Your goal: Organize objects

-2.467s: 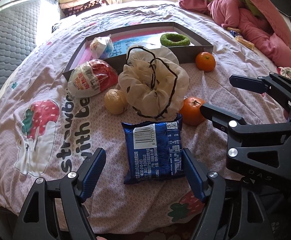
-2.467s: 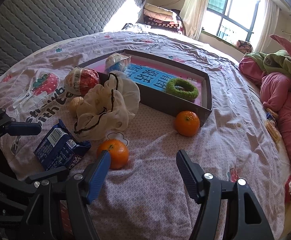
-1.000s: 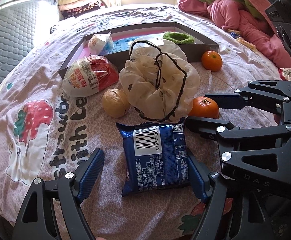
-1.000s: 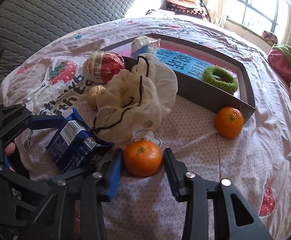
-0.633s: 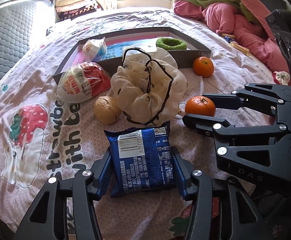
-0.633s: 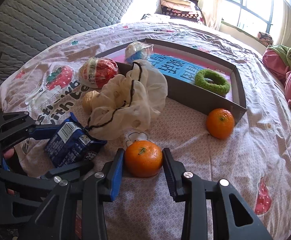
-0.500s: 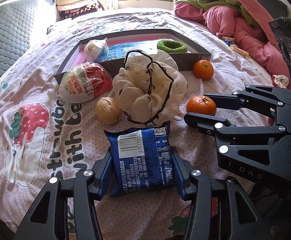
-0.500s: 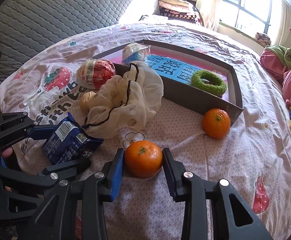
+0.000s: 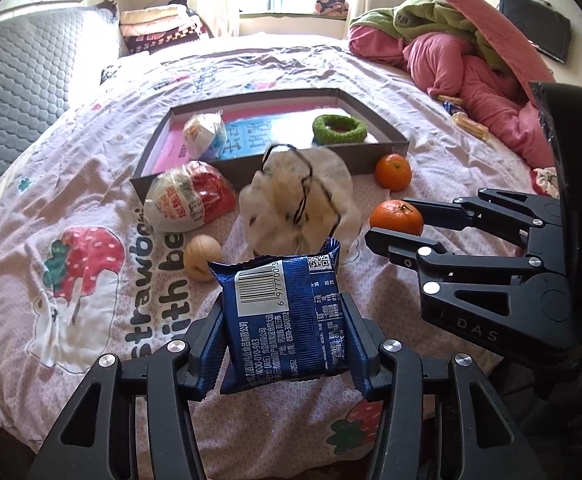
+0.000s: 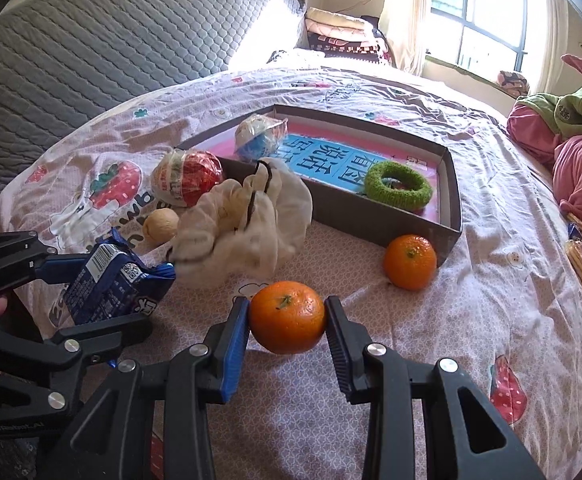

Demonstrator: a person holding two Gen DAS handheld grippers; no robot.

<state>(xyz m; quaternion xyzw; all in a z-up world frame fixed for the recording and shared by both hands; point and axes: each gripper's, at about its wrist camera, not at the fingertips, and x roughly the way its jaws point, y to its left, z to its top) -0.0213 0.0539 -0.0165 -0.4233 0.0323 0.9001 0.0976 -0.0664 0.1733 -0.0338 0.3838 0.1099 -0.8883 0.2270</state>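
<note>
My left gripper (image 9: pixel 283 336) is shut on a blue snack packet (image 9: pixel 287 316) and holds it above the bedspread; the packet also shows in the right wrist view (image 10: pixel 107 280). My right gripper (image 10: pixel 287 324) is shut on an orange (image 10: pixel 287 318) and holds it off the bed; this orange shows in the left wrist view (image 9: pixel 397 217). A shallow grey box (image 9: pixel 387 148) lies ahead with a green ring (image 9: pixel 339 128) and a wrapped ball (image 9: pixel 205 134) inside.
On the bedspread lie a second orange (image 10: pixel 410 262), a cream drawstring pouch (image 10: pixel 247 228), a walnut (image 10: pixel 161 224) and a red-and-white wrapped ball (image 10: pixel 187 176). Pink and green bedding (image 9: pixel 471 60) is piled at the right. A grey quilted headboard (image 10: pixel 111 48) stands at the left.
Both grippers closed on their objects and lifted: the left one with the blue packet, the right one with the orange. Both views now sit higher above the bed.
</note>
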